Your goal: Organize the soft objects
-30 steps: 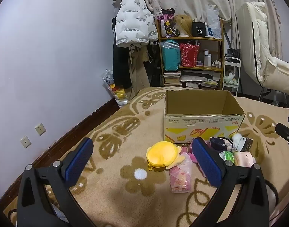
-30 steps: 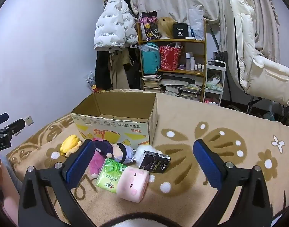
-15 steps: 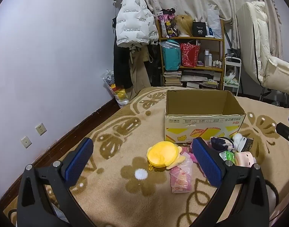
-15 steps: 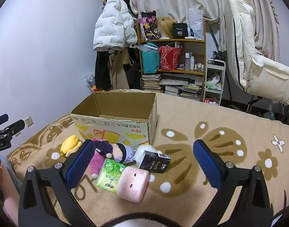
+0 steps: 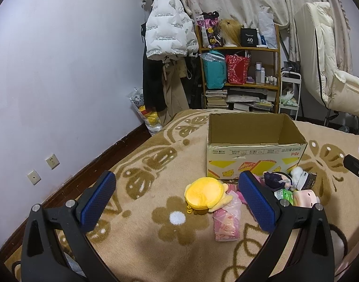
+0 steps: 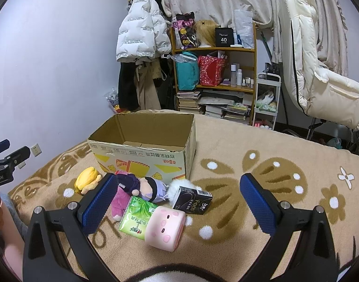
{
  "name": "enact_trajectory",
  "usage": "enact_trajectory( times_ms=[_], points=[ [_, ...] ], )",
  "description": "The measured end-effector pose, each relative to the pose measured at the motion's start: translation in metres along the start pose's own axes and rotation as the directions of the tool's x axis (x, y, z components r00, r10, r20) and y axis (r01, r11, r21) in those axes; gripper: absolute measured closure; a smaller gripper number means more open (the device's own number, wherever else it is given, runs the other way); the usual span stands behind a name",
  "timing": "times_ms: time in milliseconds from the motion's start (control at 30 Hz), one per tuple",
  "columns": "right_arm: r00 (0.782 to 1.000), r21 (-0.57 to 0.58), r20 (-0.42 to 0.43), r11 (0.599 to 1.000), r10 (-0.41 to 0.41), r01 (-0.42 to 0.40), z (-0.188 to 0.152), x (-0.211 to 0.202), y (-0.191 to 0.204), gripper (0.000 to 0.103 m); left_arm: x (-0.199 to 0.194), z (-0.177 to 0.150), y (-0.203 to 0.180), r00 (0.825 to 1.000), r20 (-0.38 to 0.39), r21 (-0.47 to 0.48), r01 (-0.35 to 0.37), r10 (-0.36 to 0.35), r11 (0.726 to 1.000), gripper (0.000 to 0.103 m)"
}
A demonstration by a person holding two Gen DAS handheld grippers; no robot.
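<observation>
While both views match second-ago frames, nothing moved: left gripper (image 5: 177, 197) and right gripper (image 6: 179, 198) spread, empty; cardboard box (image 6: 141, 155) empty; yellow plush (image 5: 204, 193) untouched. Task not started.

In the left wrist view, the left gripper's right finger (image 5: 257, 202) covers part of the purple-haired doll (image 5: 277, 179) and the green tissue pack (image 5: 285, 193). The right gripper (image 5: 358, 166) is cut off by the frame's right edge. In the right wrist view, the cardboard box (image 6: 141, 162) hides its own floor, and labels on the small shelf bottles (image 6: 246, 81) are too small to read.
</observation>
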State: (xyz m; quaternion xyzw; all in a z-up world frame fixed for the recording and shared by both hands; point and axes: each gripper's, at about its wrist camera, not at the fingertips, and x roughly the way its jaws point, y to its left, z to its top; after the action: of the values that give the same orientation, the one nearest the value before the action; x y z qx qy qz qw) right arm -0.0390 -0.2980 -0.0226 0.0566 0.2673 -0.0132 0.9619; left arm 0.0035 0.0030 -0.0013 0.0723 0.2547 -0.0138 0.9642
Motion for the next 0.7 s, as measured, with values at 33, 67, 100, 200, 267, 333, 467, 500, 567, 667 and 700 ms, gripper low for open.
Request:
enact_trajectory(
  times_ms=[33,67,100,200,267,333,467,500,567,667,700],
  points=[
    [1.000,0.000,0.000,1.000,-0.001,0.001,0.0000,-0.0001,0.0000,0.000,0.0009,-0.0003,0.0012,1.000,-0.001,-0.002,0.001,-0.001,1.000,0.000],
    [1.000,0.000,0.000,1.000,-0.001,0.001,0.0000,0.0002,0.0001,0.000,0.0021,-0.0005,0.0022,1.000,-0.002,-0.004,0.001,-0.001,1.000,0.000],
    [1.000,0.001,0.000,1.000,0.000,0.000,0.0000,0.0003,0.0002,0.000,0.0024,-0.0006,0.0024,1.000,-0.002,-0.004,0.001,-0.001,1.000,0.000],
    [1.000,0.001,-0.001,1.000,-0.001,0.001,0.0001,0.0002,0.0003,0.000,0.0025,-0.0009,0.0025,1.000,0.000,-0.001,0.001,-0.001,1.000,0.000],
    [1.000,0.000,-0.001,1.000,0.000,0.000,0.0000,0.0001,0.0002,0.000,-0.0020,0.0010,0.0014,1.000,0.002,0.004,0.000,0.000,1.000,0.000],
    [1.000,0.000,-0.001,1.000,-0.001,0.001,0.0000,0.0001,0.0001,0.000,-0.0021,0.0007,0.0016,1.000,0.003,0.006,0.001,-0.001,1.000,0.000],
    [1.000,0.001,-0.001,1.000,0.000,0.000,0.0000,0.0001,0.0001,0.000,-0.0032,0.0009,0.0007,1.000,0.003,0.006,-0.001,0.001,1.000,0.000],
    [1.000,0.001,-0.001,1.000,-0.001,0.001,-0.0001,0.0001,0.0002,0.000,-0.0033,0.0007,0.0003,1.000,0.004,0.006,-0.001,0.001,1.000,0.000],
    [1.000,0.000,-0.002,1.000,-0.001,0.001,-0.0003,0.0003,0.0002,0.000,-0.0032,0.0006,0.0004,1.000,0.003,0.007,-0.001,0.001,1.000,0.000],
    [1.000,0.000,-0.002,1.000,-0.001,0.001,-0.0004,0.0004,0.0003,0.000,-0.0041,0.0002,-0.0019,1.000,0.003,0.010,-0.001,0.001,1.000,0.000],
    [1.000,0.000,-0.002,1.000,-0.001,0.001,-0.0004,0.0005,0.0002,0.000,-0.0043,0.0002,-0.0018,1.000,0.004,0.010,-0.001,0.001,1.000,0.000]
  ],
)
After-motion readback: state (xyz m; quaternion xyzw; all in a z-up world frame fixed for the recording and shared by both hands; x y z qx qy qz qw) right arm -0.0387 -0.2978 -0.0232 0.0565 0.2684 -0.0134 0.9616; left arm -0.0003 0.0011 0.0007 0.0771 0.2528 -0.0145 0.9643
